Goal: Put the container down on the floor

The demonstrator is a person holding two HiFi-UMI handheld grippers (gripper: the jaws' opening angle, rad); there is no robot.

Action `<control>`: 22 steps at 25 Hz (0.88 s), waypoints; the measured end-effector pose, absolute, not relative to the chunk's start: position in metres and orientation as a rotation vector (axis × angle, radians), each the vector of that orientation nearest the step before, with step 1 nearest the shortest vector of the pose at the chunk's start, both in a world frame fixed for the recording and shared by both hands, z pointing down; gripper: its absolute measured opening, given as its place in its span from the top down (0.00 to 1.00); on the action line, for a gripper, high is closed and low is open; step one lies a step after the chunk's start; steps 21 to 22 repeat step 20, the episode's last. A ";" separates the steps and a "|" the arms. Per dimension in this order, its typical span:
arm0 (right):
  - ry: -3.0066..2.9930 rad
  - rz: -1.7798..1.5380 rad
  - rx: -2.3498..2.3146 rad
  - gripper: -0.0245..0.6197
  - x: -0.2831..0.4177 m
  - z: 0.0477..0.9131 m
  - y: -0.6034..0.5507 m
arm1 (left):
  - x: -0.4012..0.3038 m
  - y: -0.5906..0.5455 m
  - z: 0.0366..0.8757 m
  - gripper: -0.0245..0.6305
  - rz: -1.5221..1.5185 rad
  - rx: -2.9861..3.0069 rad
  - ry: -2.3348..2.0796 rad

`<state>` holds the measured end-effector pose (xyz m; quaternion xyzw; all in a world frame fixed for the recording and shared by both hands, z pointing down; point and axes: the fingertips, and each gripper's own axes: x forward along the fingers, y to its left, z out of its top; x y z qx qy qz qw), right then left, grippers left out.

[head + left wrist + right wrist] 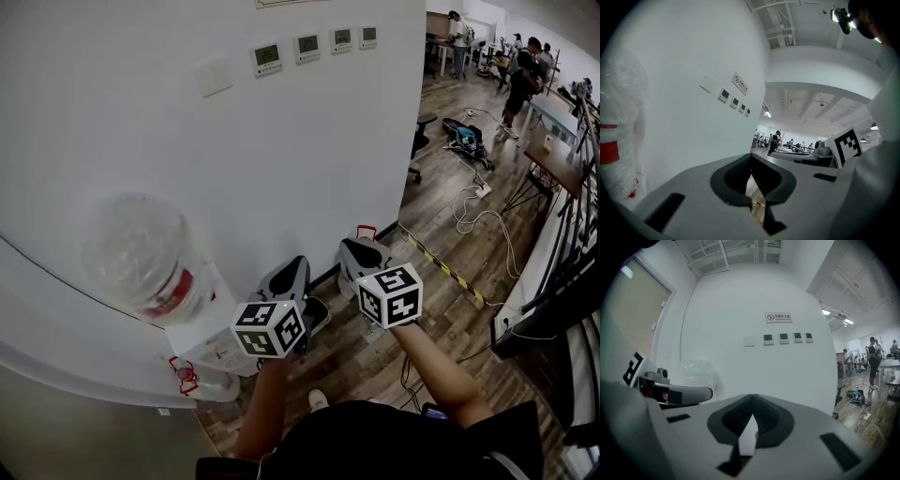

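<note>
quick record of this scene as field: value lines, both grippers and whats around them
left hand-held gripper: shut, empty
right hand-held gripper: shut, empty
water bottle: clear, red band, atop a white dispenser, left of both grippers
clear container: red handle, on the floor at the dispenser's foot
wall panels: four in a row
floor: wood, cables, striped tape

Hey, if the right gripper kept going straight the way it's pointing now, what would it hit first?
Most likely the white curved wall, below the row of small wall panels. The right gripper, jaws shut, faces it squarely. How far off the wall is stays unclear.
</note>
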<state>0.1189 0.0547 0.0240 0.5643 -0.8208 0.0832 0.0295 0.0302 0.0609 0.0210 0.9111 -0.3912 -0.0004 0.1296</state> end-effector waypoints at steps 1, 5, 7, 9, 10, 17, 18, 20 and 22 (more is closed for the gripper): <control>-2.536 0.253 1.737 0.92 0.121 0.023 0.056 | 0.033 0.063 0.020 0.94 0.000 2.652 -1.139; -2.545 0.223 1.701 0.92 0.120 0.021 0.060 | 0.043 0.070 0.015 0.94 0.006 2.666 -1.146; -2.553 0.216 1.694 0.92 0.121 0.019 0.061 | 0.046 0.072 0.012 0.94 0.005 2.671 -1.150; -2.553 0.201 1.700 0.92 0.123 0.017 0.062 | 0.049 0.072 0.011 0.94 0.004 2.675 -1.152; -2.552 0.196 1.703 0.92 0.124 0.017 0.063 | 0.051 0.072 0.011 0.94 0.007 2.677 -1.152; -2.567 0.198 1.708 0.92 0.129 0.013 0.065 | 0.059 0.075 0.011 0.94 0.035 2.693 -1.157; -2.569 0.198 1.709 0.92 0.129 0.013 0.065 | 0.060 0.075 0.011 0.94 0.035 2.694 -1.157; -2.572 0.200 1.711 0.92 0.131 0.013 0.066 | 0.061 0.076 0.010 0.94 0.034 2.695 -1.157; -2.572 0.200 1.711 0.92 0.131 0.013 0.066 | 0.061 0.076 0.010 0.94 0.034 2.695 -1.157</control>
